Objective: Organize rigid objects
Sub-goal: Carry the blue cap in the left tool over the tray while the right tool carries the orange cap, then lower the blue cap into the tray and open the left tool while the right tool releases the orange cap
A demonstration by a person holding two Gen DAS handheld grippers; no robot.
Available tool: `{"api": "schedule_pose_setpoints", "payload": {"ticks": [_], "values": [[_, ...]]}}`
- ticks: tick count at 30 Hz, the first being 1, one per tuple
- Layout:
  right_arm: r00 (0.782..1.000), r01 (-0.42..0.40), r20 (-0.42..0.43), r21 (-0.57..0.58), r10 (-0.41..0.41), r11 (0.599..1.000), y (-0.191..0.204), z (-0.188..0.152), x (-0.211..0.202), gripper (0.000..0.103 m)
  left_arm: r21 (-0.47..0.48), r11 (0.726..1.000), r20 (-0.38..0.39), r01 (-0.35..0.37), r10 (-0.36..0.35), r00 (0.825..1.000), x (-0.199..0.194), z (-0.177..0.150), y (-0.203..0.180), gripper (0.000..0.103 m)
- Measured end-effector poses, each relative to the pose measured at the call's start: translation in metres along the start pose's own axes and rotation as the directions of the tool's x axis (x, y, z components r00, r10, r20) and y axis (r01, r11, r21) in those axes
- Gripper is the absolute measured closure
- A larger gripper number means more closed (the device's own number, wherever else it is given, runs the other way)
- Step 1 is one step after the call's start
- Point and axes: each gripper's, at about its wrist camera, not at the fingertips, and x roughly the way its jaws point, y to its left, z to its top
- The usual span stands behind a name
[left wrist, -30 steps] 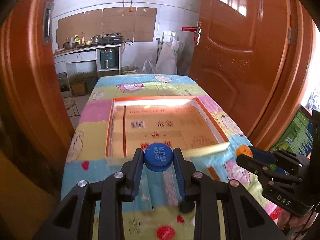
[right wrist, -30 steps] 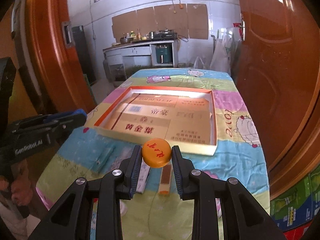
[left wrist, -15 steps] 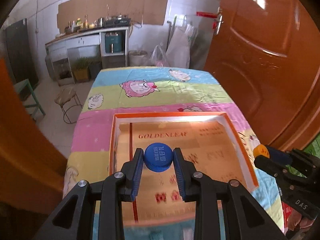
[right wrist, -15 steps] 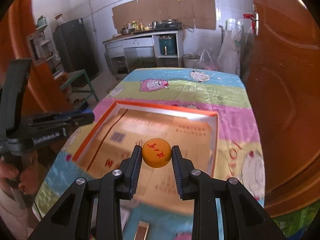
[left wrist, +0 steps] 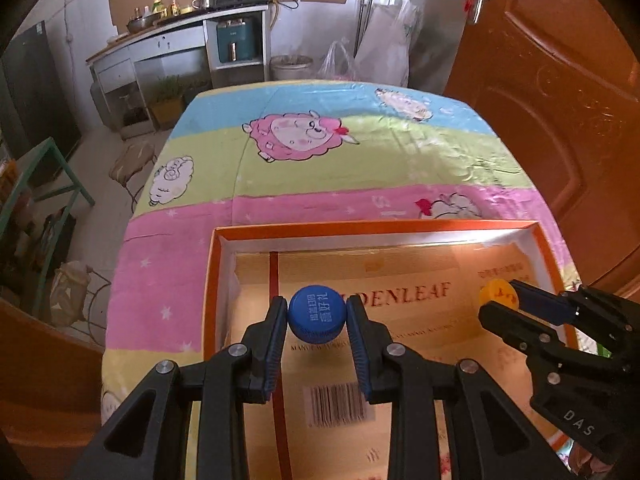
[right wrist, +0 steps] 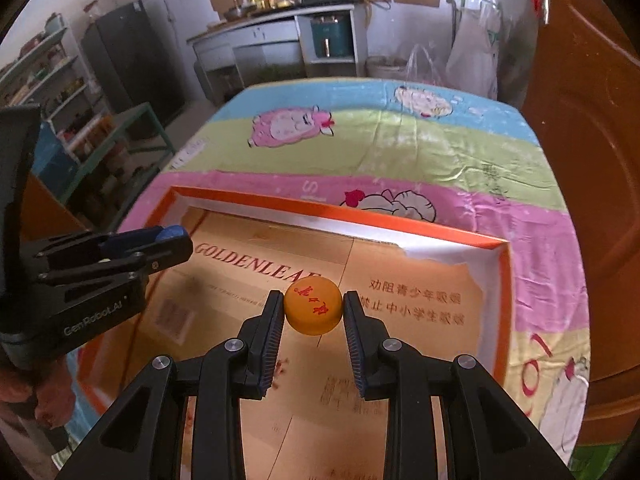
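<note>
Left gripper (left wrist: 317, 320) clamps blue cap (left wrist: 317, 313) above orange-rimmed box (left wrist: 372, 227).

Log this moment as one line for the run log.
left tongs: shut on blue cap | right tongs: shut on orange cap | both over orange-rimmed box | not released

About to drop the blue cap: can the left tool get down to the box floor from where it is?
Probably yes. The left tool, shut on the blue cap, is already inside the box rim, over bare printed floor. The right tool with the orange cap is off to the side, apart.
</note>
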Motion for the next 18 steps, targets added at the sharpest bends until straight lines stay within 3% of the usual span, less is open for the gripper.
{"api": "schedule_pose_setpoints", "payload": {"ticks": [7,15,17,18], "values": [[0.999,0.003,-0.036,0.008,-0.002,1.0,-0.004,0.008,0.026,0.072,-0.013,1.0,-0.037,0.011,-0.011,0.999,0.028,0.006,0.007,0.072],[0.999,0.02,-0.034,-0.019,-0.021,1.0,-0.002,0.003,0.033,0.072,0.011,1.0,-0.001,-0.01,0.01,1.0,0.033,0.002,0.01,0.072],[0.999,0.028,-0.029,-0.03,-0.029,0.999,0.0,0.003,0.033,0.07,0.046,0.999,-0.004,-0.009,0.009,1.0,0.033,0.001,0.007,0.068],[0.999,0.032,-0.028,-0.031,-0.033,0.999,0.0,0.002,0.033,0.064,0.059,0.998,-0.006,0.001,-0.001,1.0,0.033,0.001,0.005,0.061]]}}
